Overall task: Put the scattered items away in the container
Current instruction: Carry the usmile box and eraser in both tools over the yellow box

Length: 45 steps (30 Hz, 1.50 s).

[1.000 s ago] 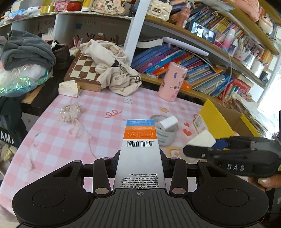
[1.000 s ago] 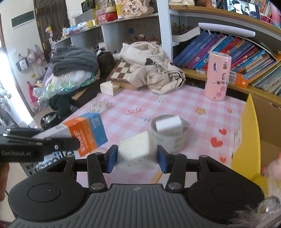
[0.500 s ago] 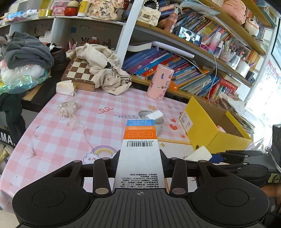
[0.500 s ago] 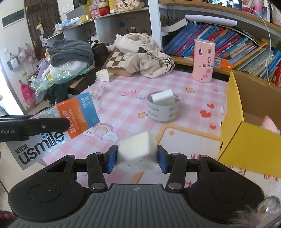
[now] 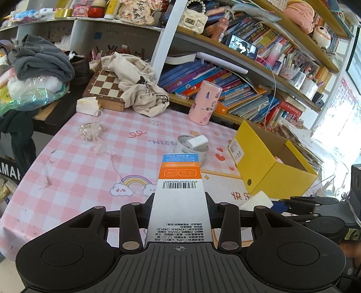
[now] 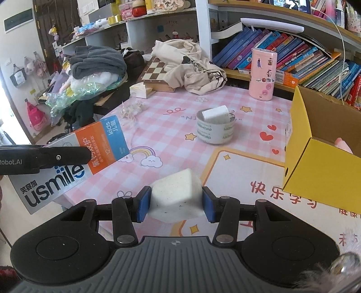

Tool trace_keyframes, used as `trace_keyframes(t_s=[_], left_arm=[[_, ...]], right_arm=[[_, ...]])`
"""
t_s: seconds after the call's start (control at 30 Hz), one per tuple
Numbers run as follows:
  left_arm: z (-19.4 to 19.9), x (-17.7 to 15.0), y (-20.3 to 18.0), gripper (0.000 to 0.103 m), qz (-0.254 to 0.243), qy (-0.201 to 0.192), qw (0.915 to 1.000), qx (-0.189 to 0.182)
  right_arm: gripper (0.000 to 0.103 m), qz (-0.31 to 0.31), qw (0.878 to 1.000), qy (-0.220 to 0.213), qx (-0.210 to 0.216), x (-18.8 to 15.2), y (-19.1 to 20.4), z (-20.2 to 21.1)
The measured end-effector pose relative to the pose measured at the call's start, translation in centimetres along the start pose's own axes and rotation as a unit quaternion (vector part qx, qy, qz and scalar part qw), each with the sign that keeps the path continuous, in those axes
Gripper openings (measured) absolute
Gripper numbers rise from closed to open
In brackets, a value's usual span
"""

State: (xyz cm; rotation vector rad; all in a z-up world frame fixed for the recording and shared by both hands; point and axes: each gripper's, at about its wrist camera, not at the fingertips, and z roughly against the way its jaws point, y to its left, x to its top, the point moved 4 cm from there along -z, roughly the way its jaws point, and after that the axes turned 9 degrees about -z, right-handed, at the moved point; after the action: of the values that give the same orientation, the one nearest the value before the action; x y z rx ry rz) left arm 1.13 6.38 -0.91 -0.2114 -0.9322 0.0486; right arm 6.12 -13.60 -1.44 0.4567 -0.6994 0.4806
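Right wrist view: the open yellow cardboard box (image 6: 315, 171) lies right of the right gripper (image 6: 175, 204), which pinches a white sponge block (image 6: 176, 198); the left gripper (image 5: 180, 219), pinching a long toothpaste carton (image 5: 180, 196), is farther.

A: Lighting? Daylight, bright. Left wrist view blows out at the right edge, window glare over the paper stacks (image 5: 302, 137).

B: Right wrist view too, white glare at far left by the hanging bags (image 6: 18, 77).

A: Shadows soft, faint on the table (image 5: 74, 171). Focus sharp mid-frame.

B: Heavy fisheye: shelves (image 6: 266, 11) bow along the top, corners smear. Blurry fuzz lower right of the right wrist view.
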Motion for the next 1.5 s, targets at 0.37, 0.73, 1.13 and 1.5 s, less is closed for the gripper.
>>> trace_keyframes(t_s=[0.37, 0.73, 1.13, 1.5], left_arm=[[-0.1, -0.6, -1.2, 0.038, -0.014, 0.012, 0.9997, -0.015], [-0.4, -0.6, -2.2, 0.038, -0.028, 0.017, 0.999, -0.032], [-1.9, 0.3, -4.0, 0.038, -0.047, 0.022, 0.9969, -0.059], [-3.7, 0.1, -7.4, 0.038, -0.078, 0.04, 0.9894, -0.116]], right_arm=[[0.045, -0.017, 1.0, 0.011, -0.013, -1.1, -0.7, 0.6], [0.045, -0.037, 0.999, 0.008, -0.027, -1.7, -1.7, 1.2], [0.045, -0.061, 0.997, -0.004, -0.056, -1.8, -4.2, 2.3], [0.045, -0.106, 0.989, -0.015, -0.106, -3.2, -7.8, 4.9]])
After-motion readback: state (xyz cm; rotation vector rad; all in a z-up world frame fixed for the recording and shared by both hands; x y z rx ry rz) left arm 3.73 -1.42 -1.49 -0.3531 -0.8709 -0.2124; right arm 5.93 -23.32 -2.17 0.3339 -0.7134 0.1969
